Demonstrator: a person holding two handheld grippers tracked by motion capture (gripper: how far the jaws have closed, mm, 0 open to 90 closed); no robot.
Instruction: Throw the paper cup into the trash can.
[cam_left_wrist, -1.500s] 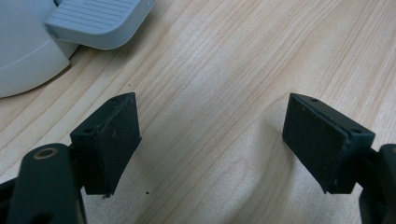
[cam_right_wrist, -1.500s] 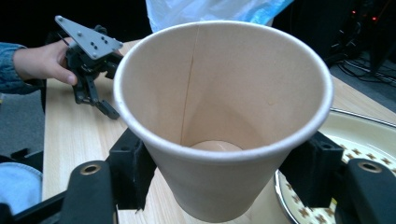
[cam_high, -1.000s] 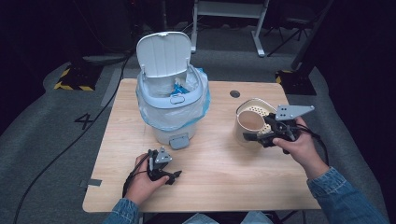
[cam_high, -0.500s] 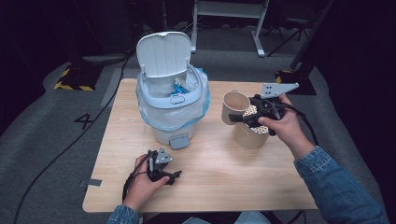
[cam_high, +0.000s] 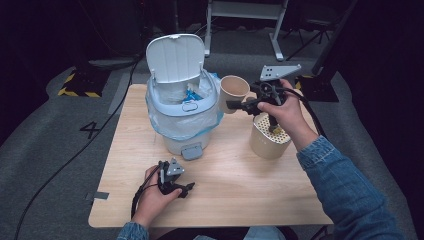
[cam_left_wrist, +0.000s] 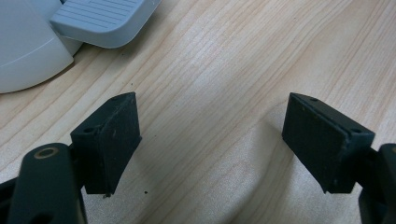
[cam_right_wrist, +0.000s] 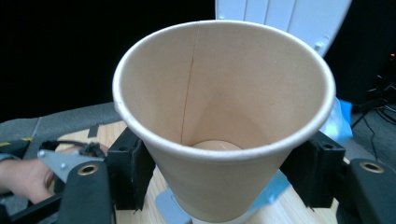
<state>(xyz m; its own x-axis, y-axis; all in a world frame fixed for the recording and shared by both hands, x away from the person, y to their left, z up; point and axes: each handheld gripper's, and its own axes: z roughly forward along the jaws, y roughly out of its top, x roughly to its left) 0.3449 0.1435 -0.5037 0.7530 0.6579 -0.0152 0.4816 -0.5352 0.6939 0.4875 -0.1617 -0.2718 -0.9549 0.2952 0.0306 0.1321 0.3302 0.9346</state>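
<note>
A tan paper cup (cam_high: 234, 89) hangs in the air, upright and slightly tilted, just right of the white pedal bin's (cam_high: 181, 131) rim. My right gripper (cam_high: 239, 104) is shut on its lower wall. In the right gripper view the cup (cam_right_wrist: 224, 107) is empty, with a jaw pressed on each side of it (cam_right_wrist: 224, 175). The bin's lid (cam_high: 176, 57) stands open and a blue liner bag (cam_high: 165, 120) hangs over its rim. My left gripper (cam_high: 175, 184) rests on the table in front of the bin, open and empty (cam_left_wrist: 210, 140), near the bin's pedal (cam_left_wrist: 100, 18).
A beige perforated container (cam_high: 269, 139) stands on the wooden table (cam_high: 240, 195) under the right hand. Blue scraps (cam_high: 192, 95) lie inside the bin. Dark floor, cables and a metal stand (cam_high: 245, 10) lie beyond the table.
My right gripper has carried the cup up and to the left, from beside the perforated container to the bin's rim. The left gripper has stayed put.
</note>
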